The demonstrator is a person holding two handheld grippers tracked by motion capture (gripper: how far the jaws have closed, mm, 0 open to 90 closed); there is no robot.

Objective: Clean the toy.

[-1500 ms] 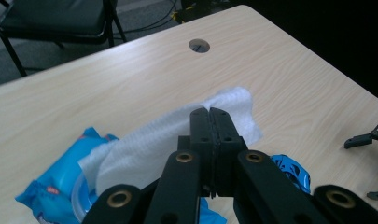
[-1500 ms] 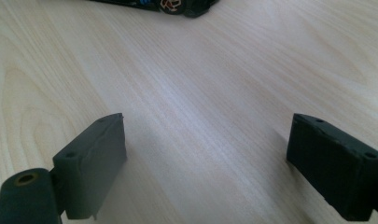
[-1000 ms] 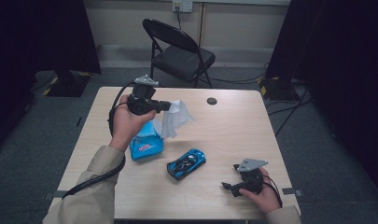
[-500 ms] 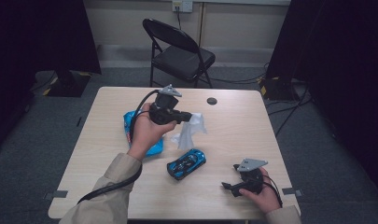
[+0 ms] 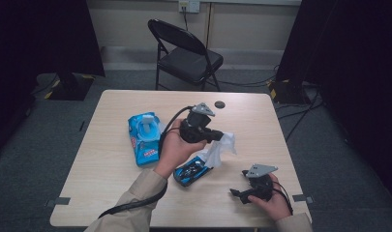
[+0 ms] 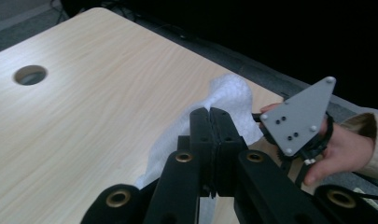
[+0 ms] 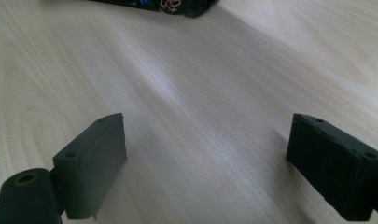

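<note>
A white wet wipe [image 5: 218, 149] hangs from my left gripper [image 5: 222, 137], whose jaws are shut on its upper edge. The wipe dangles just above a blue toy car [image 5: 190, 172] near the table's middle. In the left gripper view the jaws [image 6: 210, 113] press together with the wipe [image 6: 229, 99] bunched behind them. A blue pack of wipes [image 5: 144, 137] lies to the left, its lid flipped up. My right gripper [image 5: 237, 194] rests near the front right of the table. Its jaws [image 7: 207, 154] stand wide apart with bare wood between them, and the car's edge [image 7: 172, 4] is ahead.
The wooden table [image 5: 111, 169] has a round cable hole [image 5: 219, 104] at the back. A black folding chair [image 5: 186, 53] stands behind it. Dark curtains flank both sides. The other hand with its grey plate [image 6: 298, 116] appears in the left gripper view.
My left hand has carried the wipe to the right and slightly down, from over the wipes pack to above the toy car. The right hand has stayed put.
</note>
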